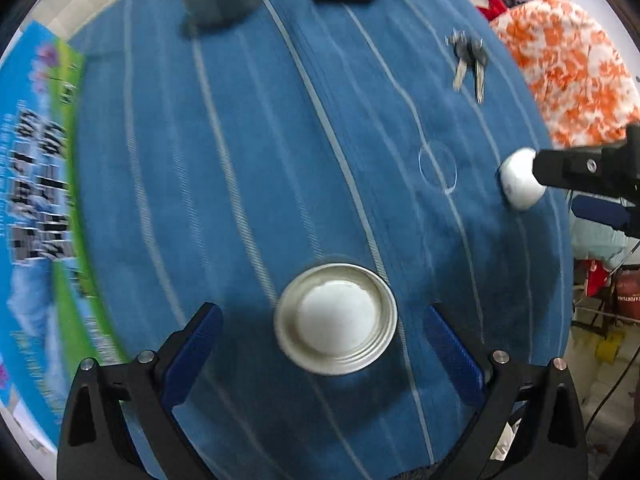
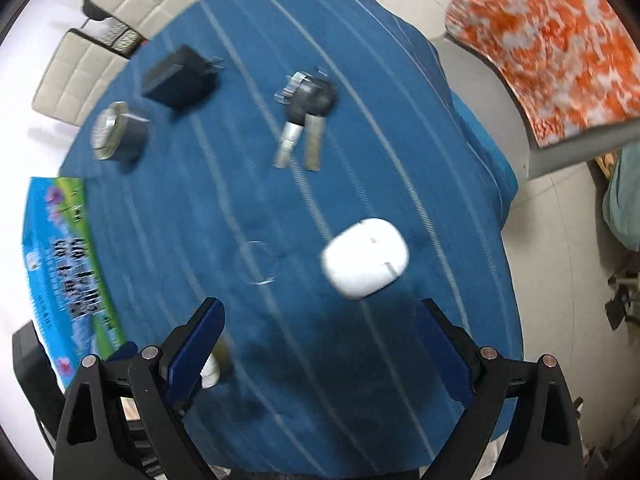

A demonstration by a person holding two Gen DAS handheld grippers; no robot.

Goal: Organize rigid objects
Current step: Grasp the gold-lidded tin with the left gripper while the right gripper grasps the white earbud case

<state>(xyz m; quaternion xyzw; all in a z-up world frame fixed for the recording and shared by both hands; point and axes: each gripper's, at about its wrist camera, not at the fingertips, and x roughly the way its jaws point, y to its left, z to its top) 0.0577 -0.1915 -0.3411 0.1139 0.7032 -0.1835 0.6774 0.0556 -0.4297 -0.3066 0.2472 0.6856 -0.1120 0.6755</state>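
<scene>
A round tin can (image 1: 336,318) with a white top stands on the blue striped cloth (image 1: 240,160), between the spread fingers of my left gripper (image 1: 322,314), which is open and not touching it. A white rounded case (image 2: 366,258) lies just ahead of my open right gripper (image 2: 320,316), beyond its fingertips. In the left wrist view the same case (image 1: 516,182) is partly covered by one of the right gripper's black fingers (image 1: 568,168). A bunch of keys (image 2: 306,120) lies further out. Behind the right gripper's left finger, a bit of the can (image 2: 212,368) shows.
A black charger (image 2: 180,76) and a grey tape roll (image 2: 118,130) sit at the far side of the cloth. A thin clear ring (image 2: 256,262) lies mid-cloth. A blue-green printed box (image 2: 64,264) borders the left edge. An orange-white patterned cover (image 2: 552,40) is to the right.
</scene>
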